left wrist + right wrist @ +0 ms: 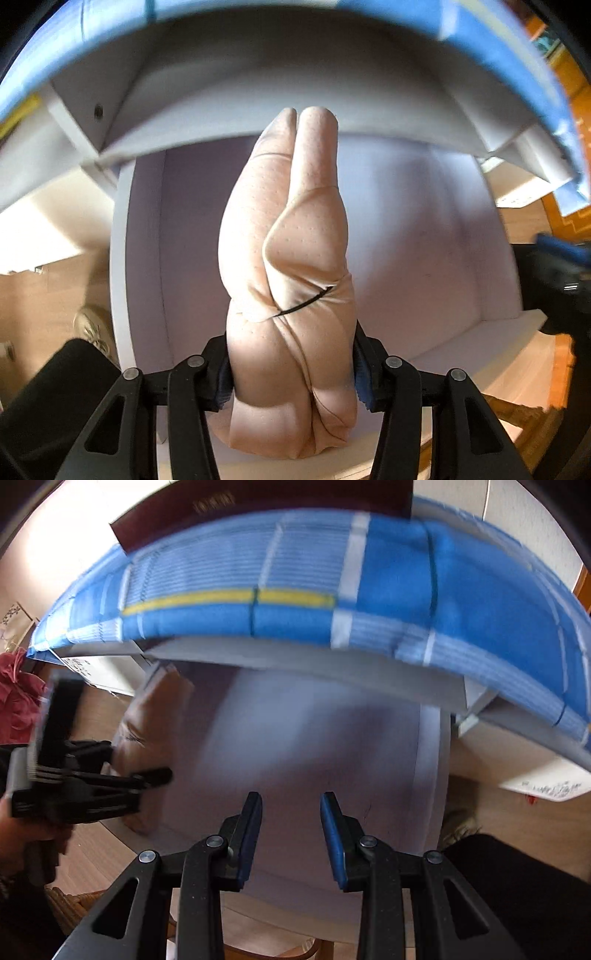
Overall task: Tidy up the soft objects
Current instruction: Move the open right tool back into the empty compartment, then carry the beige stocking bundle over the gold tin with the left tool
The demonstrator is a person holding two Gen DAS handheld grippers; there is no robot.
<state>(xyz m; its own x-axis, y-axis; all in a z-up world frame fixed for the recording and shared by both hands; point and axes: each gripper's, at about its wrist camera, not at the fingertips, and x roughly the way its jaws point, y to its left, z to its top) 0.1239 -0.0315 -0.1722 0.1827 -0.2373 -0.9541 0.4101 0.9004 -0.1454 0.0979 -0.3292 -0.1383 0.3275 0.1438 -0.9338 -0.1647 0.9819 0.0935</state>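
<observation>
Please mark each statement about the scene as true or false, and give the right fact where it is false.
1. The left gripper holds a beige cushion. True.
2. The right gripper holds a red cloth. False: nothing is between its fingers.
3. A blue checked cloth lies on top of the white furniture. True.
4. The cushion is dark green. False: it is beige.
5. The left gripper shows in the right wrist view. True: it is at the left edge.
</observation>
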